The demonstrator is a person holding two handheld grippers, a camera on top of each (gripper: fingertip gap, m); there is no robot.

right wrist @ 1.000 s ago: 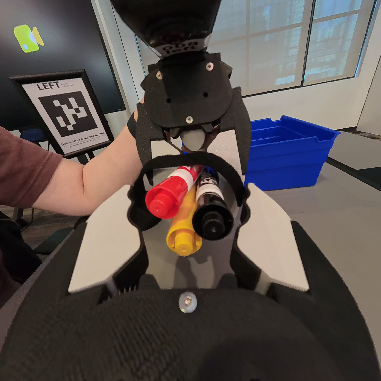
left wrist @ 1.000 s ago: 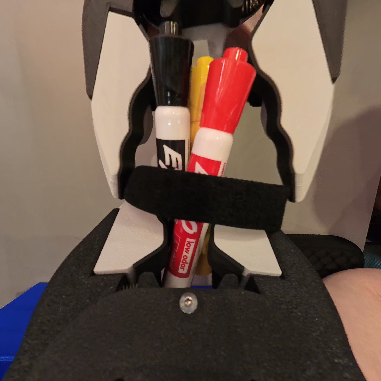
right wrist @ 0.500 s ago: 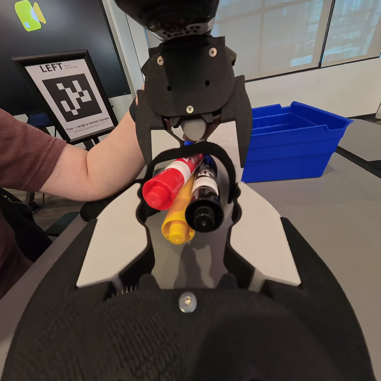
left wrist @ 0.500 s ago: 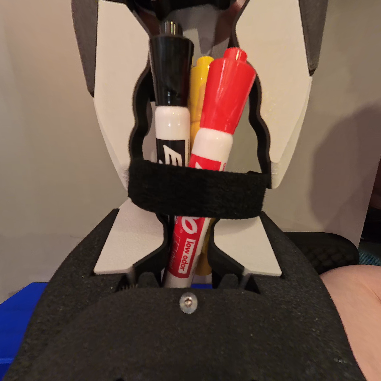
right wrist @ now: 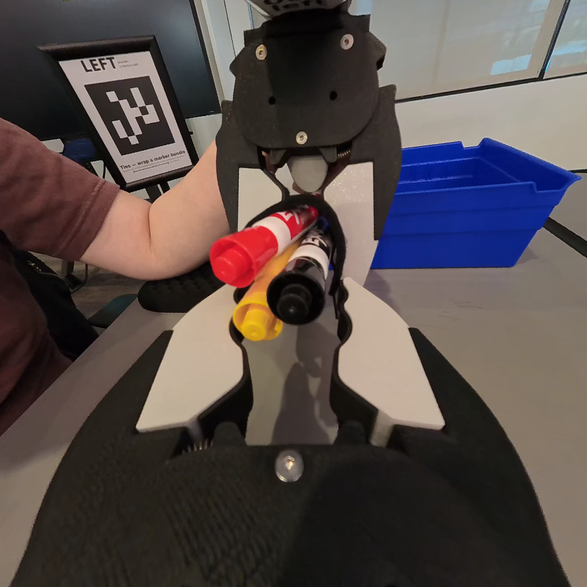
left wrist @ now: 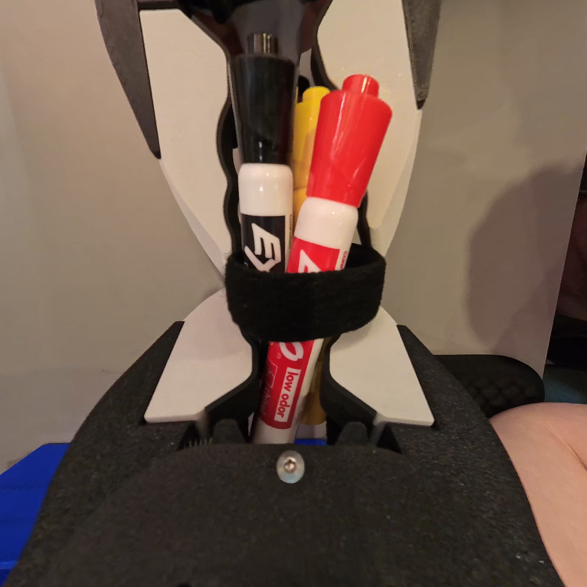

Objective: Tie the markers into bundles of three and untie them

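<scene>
A red marker [left wrist: 346, 152], a black marker [left wrist: 263, 127] and a yellow marker [left wrist: 305, 127] stand together in my left gripper [left wrist: 298, 343], which is shut on their lower ends. A black strap [left wrist: 301, 295] loops closely around them just past its fingers. My right gripper [right wrist: 289, 311] faces the left gripper [right wrist: 305, 203]. It is narrowly open, with the red [right wrist: 251, 254], yellow [right wrist: 257, 317] and black [right wrist: 301, 295] caps between its fingertips. The strap [right wrist: 336, 241] hangs slack beside its right finger.
A blue bin [right wrist: 460, 216] stands on the grey table [right wrist: 476, 317] behind the left gripper. A framed sign [right wrist: 127, 111] stands at the back left. The person's arm [right wrist: 152, 228] reaches in from the left, above a black padded armrest [right wrist: 178, 292].
My right gripper's fingers have closed in from a wide spread, so the strap has shrunk from a stretched band to a tight loop around the markers. The left gripper's hold is unchanged.
</scene>
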